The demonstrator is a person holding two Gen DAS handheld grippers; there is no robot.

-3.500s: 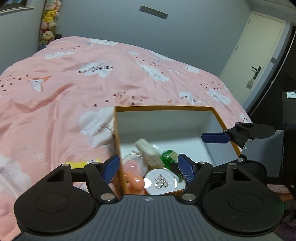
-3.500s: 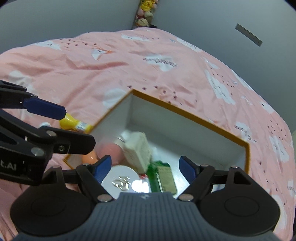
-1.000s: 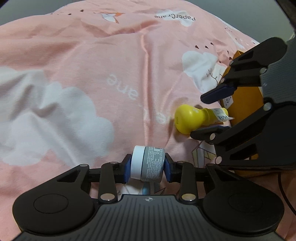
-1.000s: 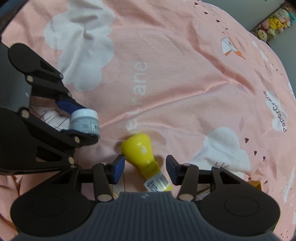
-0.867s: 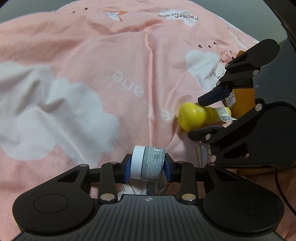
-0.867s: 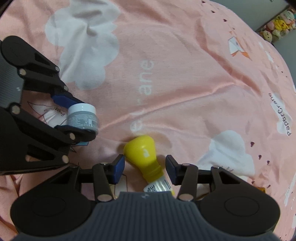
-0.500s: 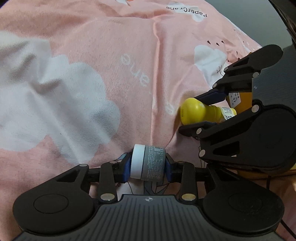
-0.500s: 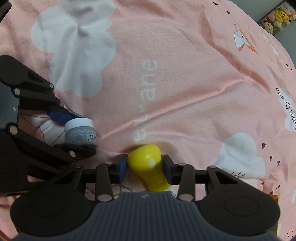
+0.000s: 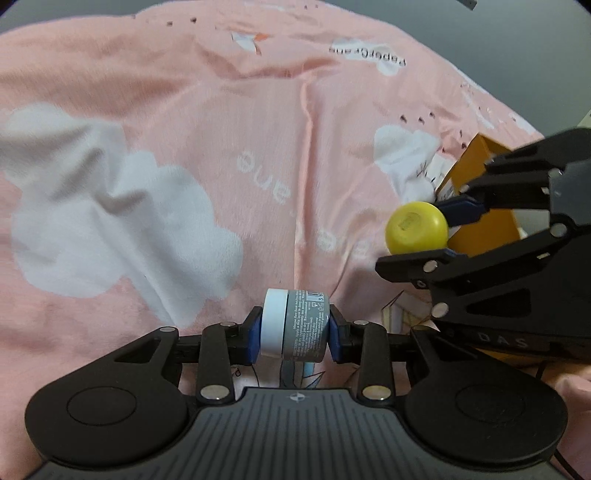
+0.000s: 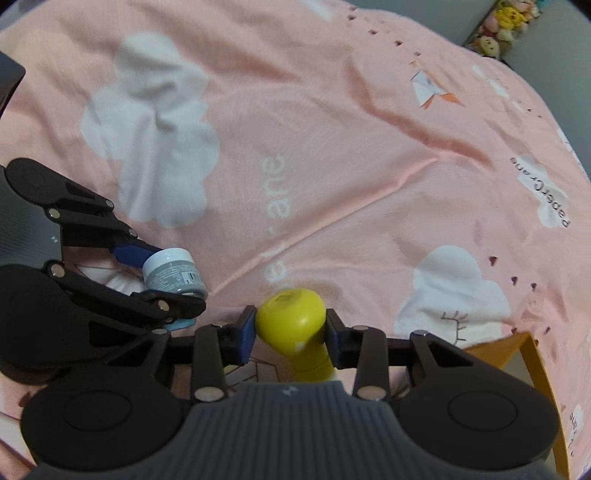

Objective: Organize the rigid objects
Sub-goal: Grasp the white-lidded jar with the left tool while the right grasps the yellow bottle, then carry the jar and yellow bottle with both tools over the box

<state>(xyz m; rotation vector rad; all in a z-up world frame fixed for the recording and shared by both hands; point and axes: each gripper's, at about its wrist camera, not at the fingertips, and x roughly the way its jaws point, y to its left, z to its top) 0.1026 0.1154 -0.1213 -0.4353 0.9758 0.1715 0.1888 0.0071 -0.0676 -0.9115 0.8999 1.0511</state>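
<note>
My left gripper [image 9: 294, 328] is shut on a small grey jar with a white lid [image 9: 295, 325], held just above the pink bedspread; the jar also shows in the right wrist view [image 10: 173, 272]. My right gripper [image 10: 290, 332] is shut on the round cap of a yellow bottle [image 10: 293, 325] and holds it off the bed. In the left wrist view the yellow bottle [image 9: 416, 229] sits between the right gripper's fingers, in front of the orange box [image 9: 480, 192].
The pink bedspread with white clouds [image 9: 184, 166] fills both views. The orange box's corner [image 10: 532, 365] lies at the lower right in the right wrist view. Plush toys [image 10: 506, 18] stand far back by the wall.
The right gripper closed on the yellow bottle's cap and lifted it off the bed. The left gripper kept its hold on the jar and rose slightly.
</note>
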